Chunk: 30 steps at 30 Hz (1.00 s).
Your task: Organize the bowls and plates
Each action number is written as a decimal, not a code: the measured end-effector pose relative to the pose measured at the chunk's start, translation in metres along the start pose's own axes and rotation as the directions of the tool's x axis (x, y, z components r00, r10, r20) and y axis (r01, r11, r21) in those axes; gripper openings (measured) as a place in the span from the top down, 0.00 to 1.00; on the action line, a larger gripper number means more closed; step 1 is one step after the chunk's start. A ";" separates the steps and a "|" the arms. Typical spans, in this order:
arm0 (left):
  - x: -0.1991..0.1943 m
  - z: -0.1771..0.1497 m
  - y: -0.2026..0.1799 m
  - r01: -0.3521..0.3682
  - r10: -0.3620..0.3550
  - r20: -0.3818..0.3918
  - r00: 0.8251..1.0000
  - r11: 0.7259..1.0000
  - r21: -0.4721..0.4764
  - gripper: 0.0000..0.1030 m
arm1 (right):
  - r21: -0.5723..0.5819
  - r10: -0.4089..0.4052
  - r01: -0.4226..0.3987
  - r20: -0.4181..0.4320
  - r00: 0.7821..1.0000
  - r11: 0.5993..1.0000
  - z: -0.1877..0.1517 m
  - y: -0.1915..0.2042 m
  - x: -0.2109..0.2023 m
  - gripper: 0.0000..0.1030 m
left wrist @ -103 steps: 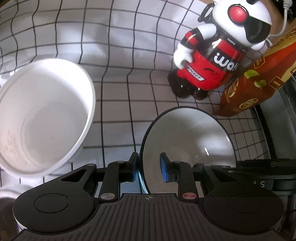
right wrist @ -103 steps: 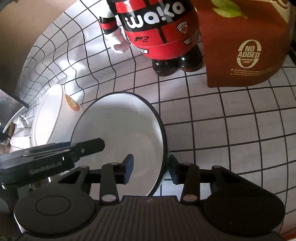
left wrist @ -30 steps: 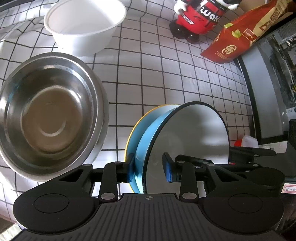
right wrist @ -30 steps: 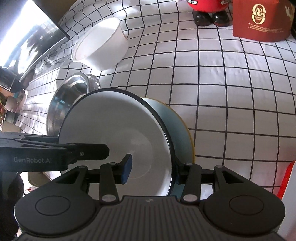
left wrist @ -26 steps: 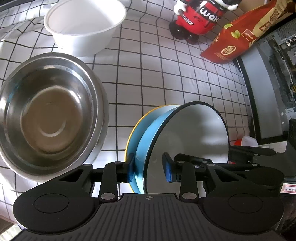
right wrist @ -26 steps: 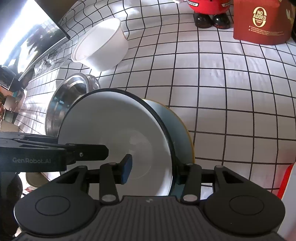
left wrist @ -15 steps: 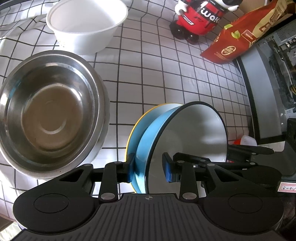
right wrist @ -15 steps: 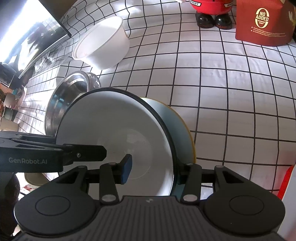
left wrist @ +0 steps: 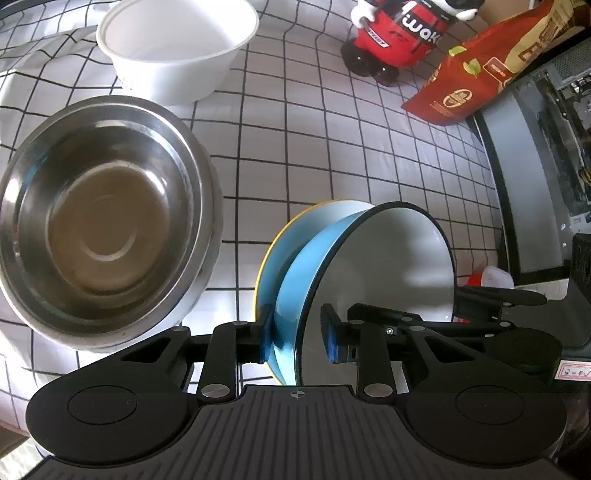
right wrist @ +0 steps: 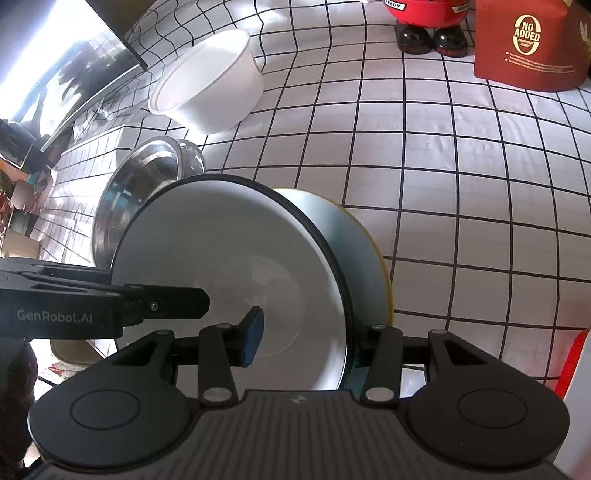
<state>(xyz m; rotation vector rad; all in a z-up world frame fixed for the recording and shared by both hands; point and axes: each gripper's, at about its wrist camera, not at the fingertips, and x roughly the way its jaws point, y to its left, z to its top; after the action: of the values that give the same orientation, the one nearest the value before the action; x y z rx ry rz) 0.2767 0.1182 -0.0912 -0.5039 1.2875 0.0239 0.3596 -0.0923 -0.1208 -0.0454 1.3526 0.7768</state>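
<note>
From the left wrist view, the left gripper (left wrist: 297, 339) has the rim of the blue bowl (left wrist: 384, 269) between its fingers, and its jaws are closing; the left pad touches the blue outer wall, while the right blue pad stands a little apart from the white inner side. The blue bowl sits tilted inside a yellow-edged plate (left wrist: 291, 236) on the checked tablecloth (left wrist: 332, 155). To the left lie stacked steel bowls (left wrist: 99, 221), and behind them a white bowl (left wrist: 177, 48). Far back stand a red toy figure (left wrist: 399, 33) and a red bag (left wrist: 480, 74). From the right wrist view, the right gripper (right wrist: 306, 336) also straddles the rim of the blue bowl (right wrist: 236, 280) on its other side; the outer finger lies against the wall, but the inner blue pad is clearly away from the white surface, so the claw is spread and not pinching. The yellow-edged plate (right wrist: 380, 258) shows behind the bowl. The other gripper's finger (right wrist: 162, 299) reaches in from the left. The steel bowls (right wrist: 144, 173) and the white bowl (right wrist: 210, 92) are farther back to the left, and the red bag (right wrist: 528, 44) is at upper right.
</note>
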 end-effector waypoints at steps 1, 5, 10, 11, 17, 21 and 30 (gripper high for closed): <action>0.000 0.000 0.001 0.000 0.000 -0.002 1.000 1.000 0.003 0.71 | -0.001 0.001 -0.001 -0.001 1.000 1.000 0.000 0.000 0.000 0.56; -0.001 -0.001 0.001 -0.001 0.001 -0.009 1.000 1.000 0.019 0.73 | -0.009 0.001 -0.001 -0.005 1.000 1.000 -0.002 0.001 -0.001 0.56; -0.004 -0.003 0.002 -0.003 0.003 -0.008 1.000 0.999 0.036 0.75 | -0.016 0.001 -0.001 0.000 1.000 1.000 -0.003 0.000 -0.005 0.56; -0.005 -0.003 0.002 -0.006 0.006 -0.005 1.000 0.999 0.040 0.75 | -0.018 -0.002 0.002 0.002 1.000 1.000 -0.003 0.000 -0.007 0.56; -0.013 -0.001 -0.001 -0.035 0.033 0.038 0.999 0.997 0.066 0.76 | -0.015 -0.003 0.004 0.035 0.999 1.000 -0.001 -0.007 -0.018 0.55; -0.022 0.000 -0.005 -0.062 0.055 0.070 0.996 0.994 0.094 0.77 | -0.045 -0.027 0.030 0.063 0.998 0.999 -0.002 -0.003 -0.023 0.55; -0.020 0.009 -0.013 -0.166 0.137 0.155 0.978 0.967 0.195 0.71 | -0.090 -0.090 0.107 0.181 0.979 0.990 -0.007 -0.002 -0.046 0.54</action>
<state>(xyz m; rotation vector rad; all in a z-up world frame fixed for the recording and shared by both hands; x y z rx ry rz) 0.2829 0.1158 -0.0666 -0.2199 1.1729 0.0525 0.3540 -0.1185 -0.0832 -0.1185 1.1349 0.7461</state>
